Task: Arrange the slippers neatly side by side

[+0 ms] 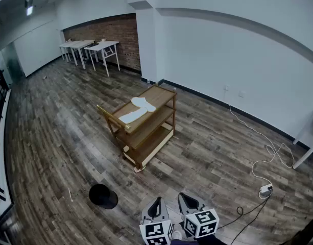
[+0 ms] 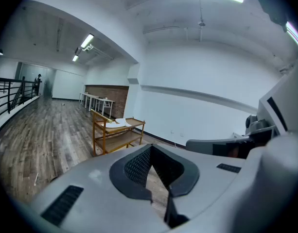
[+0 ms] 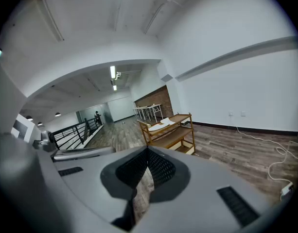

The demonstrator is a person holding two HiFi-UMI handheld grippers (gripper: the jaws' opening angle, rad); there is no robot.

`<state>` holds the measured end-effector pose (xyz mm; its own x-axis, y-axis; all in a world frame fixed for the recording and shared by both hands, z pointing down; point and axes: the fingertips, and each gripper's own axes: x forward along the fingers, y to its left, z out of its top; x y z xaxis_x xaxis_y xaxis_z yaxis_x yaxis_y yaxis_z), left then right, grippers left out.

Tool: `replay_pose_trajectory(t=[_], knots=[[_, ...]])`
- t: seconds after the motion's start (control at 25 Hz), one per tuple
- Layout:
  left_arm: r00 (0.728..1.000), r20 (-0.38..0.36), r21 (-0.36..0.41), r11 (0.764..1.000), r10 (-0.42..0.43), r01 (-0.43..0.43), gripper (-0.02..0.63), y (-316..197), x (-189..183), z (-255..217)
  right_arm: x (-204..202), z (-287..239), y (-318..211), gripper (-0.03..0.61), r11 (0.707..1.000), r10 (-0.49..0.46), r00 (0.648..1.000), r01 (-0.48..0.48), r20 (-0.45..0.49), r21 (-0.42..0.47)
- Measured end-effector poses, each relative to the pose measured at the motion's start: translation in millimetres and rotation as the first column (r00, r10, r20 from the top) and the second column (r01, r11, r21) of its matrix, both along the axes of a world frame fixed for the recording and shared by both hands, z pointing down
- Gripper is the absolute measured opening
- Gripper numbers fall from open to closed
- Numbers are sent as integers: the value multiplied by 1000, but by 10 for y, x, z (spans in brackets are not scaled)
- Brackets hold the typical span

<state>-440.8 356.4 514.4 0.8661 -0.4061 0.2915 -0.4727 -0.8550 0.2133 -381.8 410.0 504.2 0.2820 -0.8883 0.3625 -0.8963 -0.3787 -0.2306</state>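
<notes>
Slippers: two white ones, lying askew with ends touching on the top shelf of the wooden cart, well apart from me across the floor. They look thin, soft and light, probably floppy; I judge a pinch at the heel edge best. My left gripper and right gripper hang low, jaws together at the tips, holding nothing.

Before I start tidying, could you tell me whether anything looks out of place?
The two white slippers on the wooden cart lie askew on its top shelf, meeting at an angle instead of side by side. A black round object also sits on the floor.
</notes>
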Motion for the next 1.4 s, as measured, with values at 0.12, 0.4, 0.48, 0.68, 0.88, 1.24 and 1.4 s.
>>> replay_pose_trajectory(t=[0.12,0.4,0.48,0.68,0.88,1.24,1.4], knots=[[1000,-1,0,1000,0,0,0,-20,-11,15,-16,13,-15,-2,1000,-1,1000,1,0,1],[1000,6,0,1000,5,-5,0,-30,-16,22,-30,11,-23,-2,1000,-4,1000,4,-6,-3],[1000,4,2,1000,9,-9,0,-32,-8,22,-28,6,-28,-2,1000,-4,1000,4,-8,-3],[1000,8,3,1000,11,-11,0,-30,-12,23,-30,14,-24,-2,1000,-4,1000,4,-10,-4],[1000,12,1,1000,12,-12,0,-23,-33,47,-39,29,-18,-2,1000,4,1000,-4,-4,3],[1000,10,-15,1000,20,-20,0,-32,-116,51,-42,-14,9,-2,999,42,999,-42,-2,8],[999,3,-16,999,34,-34,0,-55,-164,62,-40,-8,26,-2,998,67,998,-67,-7,8]])
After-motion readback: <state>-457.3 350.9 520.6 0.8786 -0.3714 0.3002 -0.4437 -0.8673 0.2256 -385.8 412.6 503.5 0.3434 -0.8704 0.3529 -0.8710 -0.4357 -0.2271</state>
